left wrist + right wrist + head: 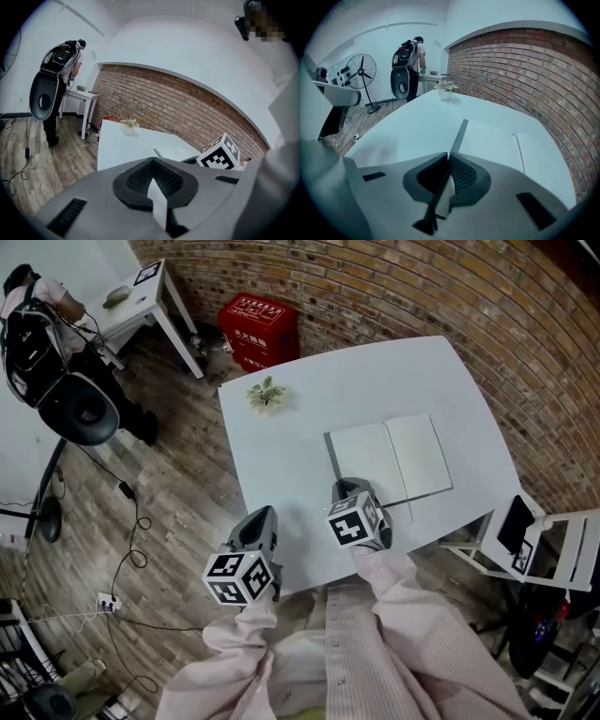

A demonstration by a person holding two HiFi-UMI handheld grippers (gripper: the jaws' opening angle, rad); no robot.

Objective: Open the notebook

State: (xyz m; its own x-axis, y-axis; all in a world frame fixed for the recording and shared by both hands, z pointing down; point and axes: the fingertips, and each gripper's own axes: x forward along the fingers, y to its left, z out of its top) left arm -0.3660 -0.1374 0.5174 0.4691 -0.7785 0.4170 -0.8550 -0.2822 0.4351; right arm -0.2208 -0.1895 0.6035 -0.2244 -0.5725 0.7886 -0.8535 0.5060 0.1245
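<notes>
Notebook (389, 460) lies spread open on desk (281, 446), white pages up. Its dark cover edge (457, 136) is pinched in the closed jaws of right gripper (345, 487). Left gripper (261, 517) jaws are closed on nothing. Cover should be lowered flat before it is released, without the notebook being dragged.

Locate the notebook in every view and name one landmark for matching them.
Head view: notebook lies open, right of centre.
Left gripper view: notebook is a thin sliver near centre, seen nearly edge-on.
Right gripper view: notebook fills centre-right, dark cover edge running down the middle.
Shared landmark: the plant, beyond the notebook.
</notes>
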